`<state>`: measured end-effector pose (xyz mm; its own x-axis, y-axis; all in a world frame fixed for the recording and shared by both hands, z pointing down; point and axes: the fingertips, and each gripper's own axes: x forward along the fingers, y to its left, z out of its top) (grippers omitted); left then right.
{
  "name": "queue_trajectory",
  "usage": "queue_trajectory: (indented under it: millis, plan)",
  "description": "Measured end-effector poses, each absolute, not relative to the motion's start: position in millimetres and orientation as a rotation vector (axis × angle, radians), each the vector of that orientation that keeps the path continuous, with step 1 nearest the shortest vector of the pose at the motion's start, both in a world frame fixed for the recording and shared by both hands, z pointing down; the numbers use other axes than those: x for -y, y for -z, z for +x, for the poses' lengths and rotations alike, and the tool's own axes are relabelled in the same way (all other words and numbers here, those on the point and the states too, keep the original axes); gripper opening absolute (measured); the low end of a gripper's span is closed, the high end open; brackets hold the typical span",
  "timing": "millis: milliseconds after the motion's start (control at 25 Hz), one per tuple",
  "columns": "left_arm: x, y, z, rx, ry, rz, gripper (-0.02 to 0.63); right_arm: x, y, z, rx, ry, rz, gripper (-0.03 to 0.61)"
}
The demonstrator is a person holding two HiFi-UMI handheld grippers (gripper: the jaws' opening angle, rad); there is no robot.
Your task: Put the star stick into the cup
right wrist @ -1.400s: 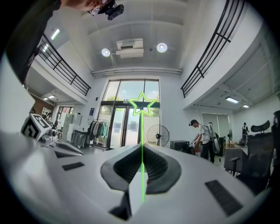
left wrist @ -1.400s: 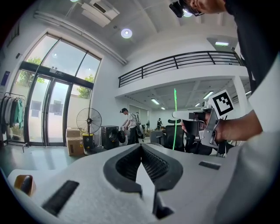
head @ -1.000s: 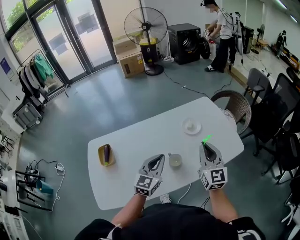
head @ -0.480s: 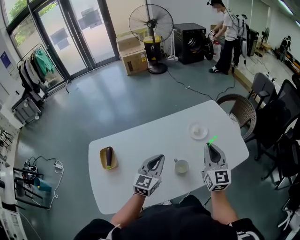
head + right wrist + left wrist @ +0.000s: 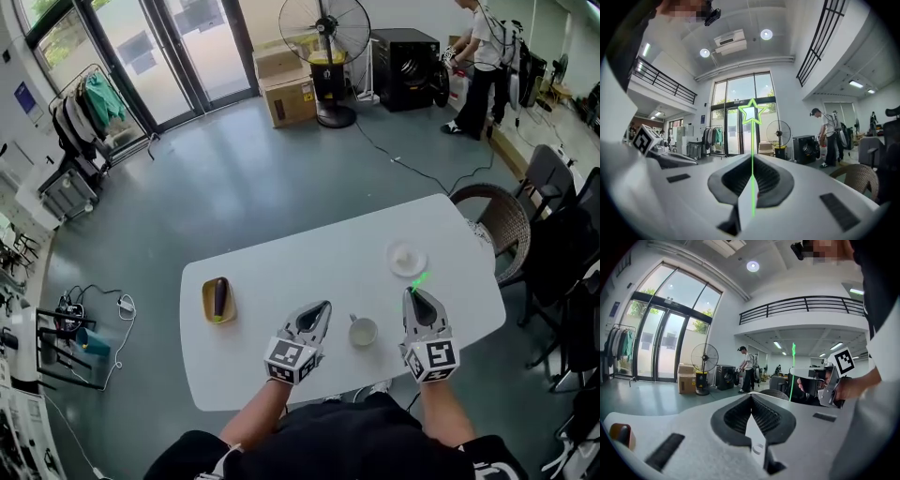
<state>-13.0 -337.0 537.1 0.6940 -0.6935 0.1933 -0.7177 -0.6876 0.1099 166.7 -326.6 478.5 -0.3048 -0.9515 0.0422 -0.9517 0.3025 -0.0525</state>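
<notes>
A small pale cup (image 5: 363,331) stands on the white table (image 5: 281,272) near its front edge. My right gripper (image 5: 412,293) hovers just to the cup's right, shut on the thin green star stick (image 5: 419,279). In the right gripper view the stick (image 5: 752,154) rises straight up from the closed jaws, its star at the top. My left gripper (image 5: 322,307) is to the cup's left, shut with nothing in it (image 5: 751,397). The left gripper view shows the stick (image 5: 792,373) upright in the right gripper.
A round white plate (image 5: 407,258) lies behind the right gripper. A yellow dish with an eggplant (image 5: 217,300) sits at the table's left. A wicker chair (image 5: 497,220) and dark chairs stand to the right. A person (image 5: 483,56) stands far back by a fan (image 5: 323,37).
The head view has shifted a little. My right gripper with the stick has edged slightly closer to the cup. The left gripper holds its place beside the cup.
</notes>
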Motion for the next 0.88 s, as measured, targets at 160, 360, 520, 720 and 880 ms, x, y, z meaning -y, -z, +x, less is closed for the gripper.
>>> queue_trajectory:
  millis: [160, 360, 520, 720, 880]
  plan:
    - [335.9, -541.1, -11.5, 1.199, -0.230, 2.692, 0.012, 335.8, -479.2, 169.7, 2.576, -0.153, 1.811, 0.012]
    - [337.4, -554.9, -13.2, 1.244, -0.260, 2.633, 0.012, 347.8, -480.3, 163.3, 2.619, -0.187, 1.773, 0.012]
    - [336.0, -567.7, -14.5, 1.252, -0.289, 2.617, 0.012, 355.1, -492.1, 152.8, 2.629, -0.225, 1.705, 0.012]
    - [333.7, -580.8, -22.6, 1.280, -0.311, 2.585, 0.012, 357.7, -516.1, 137.5, 2.642, -0.296, 1.614, 0.012]
    - [332.8, -585.2, -32.6, 1.311, -0.319, 2.563, 0.012, 356.4, -528.6, 114.2, 2.672, -0.350, 1.516, 0.012]
